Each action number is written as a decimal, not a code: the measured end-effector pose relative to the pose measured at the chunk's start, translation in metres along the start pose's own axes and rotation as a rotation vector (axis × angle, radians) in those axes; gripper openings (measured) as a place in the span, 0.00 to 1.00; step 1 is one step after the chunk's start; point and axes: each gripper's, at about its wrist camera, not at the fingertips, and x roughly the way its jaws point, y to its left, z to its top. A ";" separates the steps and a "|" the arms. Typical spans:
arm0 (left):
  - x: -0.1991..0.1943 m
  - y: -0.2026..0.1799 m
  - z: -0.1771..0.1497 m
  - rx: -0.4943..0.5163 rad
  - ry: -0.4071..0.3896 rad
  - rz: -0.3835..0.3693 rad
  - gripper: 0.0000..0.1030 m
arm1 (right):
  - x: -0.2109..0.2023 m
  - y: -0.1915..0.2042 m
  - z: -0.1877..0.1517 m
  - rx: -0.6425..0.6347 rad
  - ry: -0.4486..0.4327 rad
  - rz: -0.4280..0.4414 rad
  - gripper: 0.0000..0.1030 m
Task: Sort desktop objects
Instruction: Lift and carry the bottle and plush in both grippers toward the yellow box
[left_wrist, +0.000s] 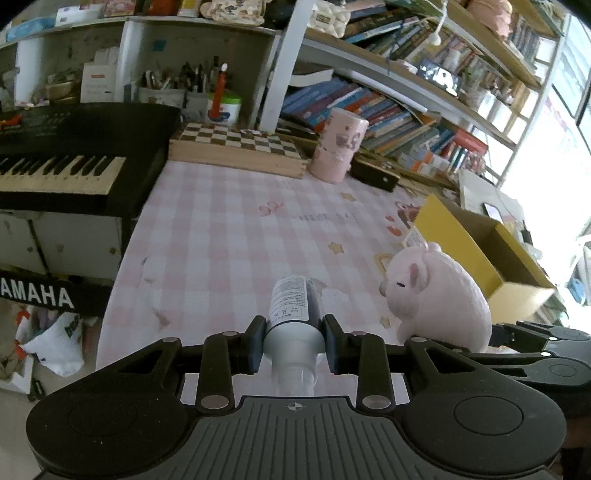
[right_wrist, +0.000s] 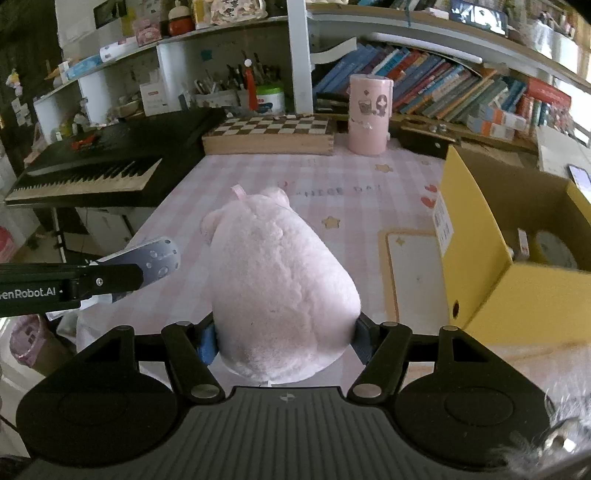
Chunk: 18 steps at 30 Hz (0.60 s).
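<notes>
My left gripper (left_wrist: 294, 343) is shut on a dark spray bottle (left_wrist: 291, 306) with a white label, held above the pink checked tablecloth (left_wrist: 229, 229); its bottom end points away from me. The same bottle (right_wrist: 155, 258) shows at the left of the right wrist view. My right gripper (right_wrist: 284, 341) is shut on a pink plush pig (right_wrist: 277, 280), squeezing its rear; the pig's head faces away. In the left wrist view the plush pig (left_wrist: 436, 295) hangs to the right of the bottle. A yellow cardboard box (right_wrist: 491, 258) stands open to the right.
A wooden chessboard box (right_wrist: 269, 136) and a pink cylindrical container (right_wrist: 369, 114) stand at the table's far edge. A black keyboard (left_wrist: 62, 155) lies on the left. Bookshelves (left_wrist: 388, 110) fill the back. A tape roll (right_wrist: 554, 247) lies inside the yellow box.
</notes>
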 end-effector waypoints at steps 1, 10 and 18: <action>-0.003 0.000 -0.003 0.006 0.002 -0.004 0.30 | -0.002 0.002 -0.003 0.005 0.002 -0.003 0.63; -0.023 -0.002 -0.029 0.049 0.047 -0.045 0.30 | -0.027 0.017 -0.042 0.059 0.016 -0.030 0.63; -0.022 -0.019 -0.044 0.104 0.100 -0.111 0.30 | -0.047 0.011 -0.073 0.135 0.045 -0.089 0.63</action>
